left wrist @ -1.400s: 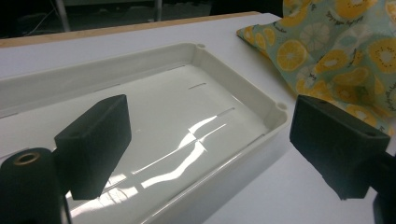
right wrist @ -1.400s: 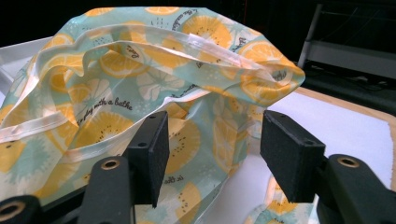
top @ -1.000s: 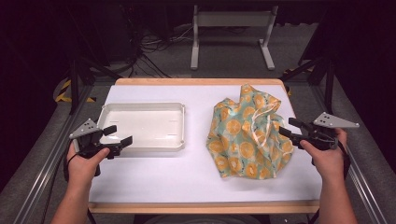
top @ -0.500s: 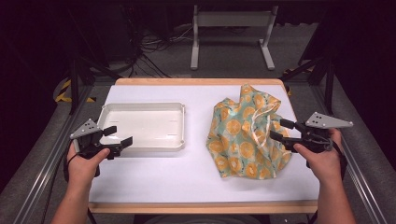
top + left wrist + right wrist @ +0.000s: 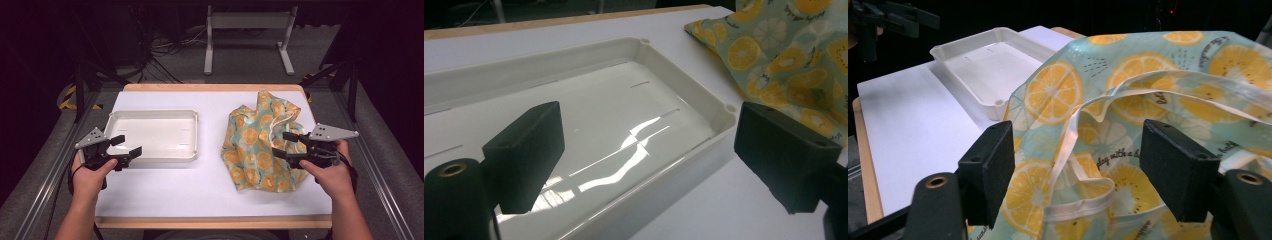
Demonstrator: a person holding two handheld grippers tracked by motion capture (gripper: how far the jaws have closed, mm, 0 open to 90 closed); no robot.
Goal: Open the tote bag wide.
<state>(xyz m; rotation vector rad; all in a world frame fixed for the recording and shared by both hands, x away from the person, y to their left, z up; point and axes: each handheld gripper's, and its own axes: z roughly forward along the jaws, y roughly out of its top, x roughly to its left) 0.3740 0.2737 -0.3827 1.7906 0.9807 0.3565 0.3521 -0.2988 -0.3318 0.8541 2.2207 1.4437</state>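
A teal cloth bag [image 5: 260, 145] printed with orange slices lies crumpled on the right half of the white table. Its pale strap [image 5: 1083, 200] loops across the fabric. My right gripper [image 5: 281, 144] hovers over the bag's right side and points left. Its jaws have just been opening, and the bag [image 5: 1148, 65] and strap lie beneath the gap with neither pad pressing on them. An empty white tray [image 5: 155, 112] sits on the left. My left gripper [image 5: 127, 146] stands open at the tray's near left corner, aimed across the tray [image 5: 719, 107].
The table top [image 5: 200, 185] has a wooden front edge. Metal rails run along both sides. A stand and cables lie on the dark floor beyond the far edge. The left gripper [image 5: 893, 20] is seen far off past the tray [image 5: 968, 47].
My right gripper has moved left from the bag's right edge to over the fabric, and its jaws stand wider. The left gripper, the tray and the bag have stayed where they were.
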